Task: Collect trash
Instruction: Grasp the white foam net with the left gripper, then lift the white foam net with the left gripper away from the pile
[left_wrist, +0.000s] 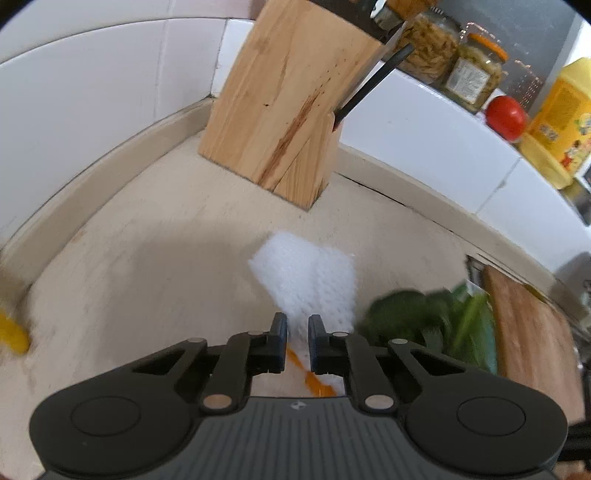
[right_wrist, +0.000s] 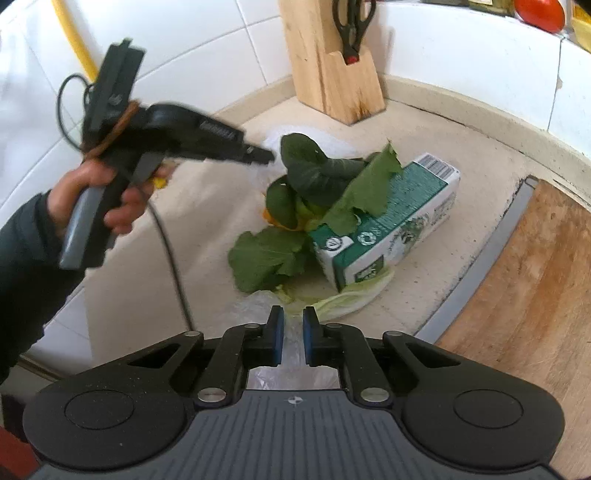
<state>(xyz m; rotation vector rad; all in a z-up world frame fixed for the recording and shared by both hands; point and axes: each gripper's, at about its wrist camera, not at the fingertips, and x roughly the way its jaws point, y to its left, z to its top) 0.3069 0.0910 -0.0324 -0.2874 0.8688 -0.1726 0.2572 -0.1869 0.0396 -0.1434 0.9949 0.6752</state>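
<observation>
A white foam net (left_wrist: 306, 280) lies on the beige counter, its near end pinched by my shut left gripper (left_wrist: 298, 328). Under the fingers lies orange peel (left_wrist: 314, 384). In the right wrist view a heap of trash sits mid-counter: green leaves (right_wrist: 321, 173), a green-and-white carton (right_wrist: 391, 221), a pale cabbage leaf (right_wrist: 351, 301) and the foam net (right_wrist: 332, 142) behind. A hand holds the left gripper (right_wrist: 264, 158) at the heap's far left. My right gripper (right_wrist: 293, 323) is shut on crinkled clear plastic (right_wrist: 255, 304) at the heap's near edge.
A wooden knife block (left_wrist: 280, 99) with scissors (right_wrist: 352, 26) stands in the tiled corner. A wooden cutting board (right_wrist: 535, 280) lies to the right. Jars (left_wrist: 472, 77), a tomato (left_wrist: 506, 116) and a yellow bottle (left_wrist: 561, 118) line the ledge. A yellow object (left_wrist: 13, 334) shows at the left edge.
</observation>
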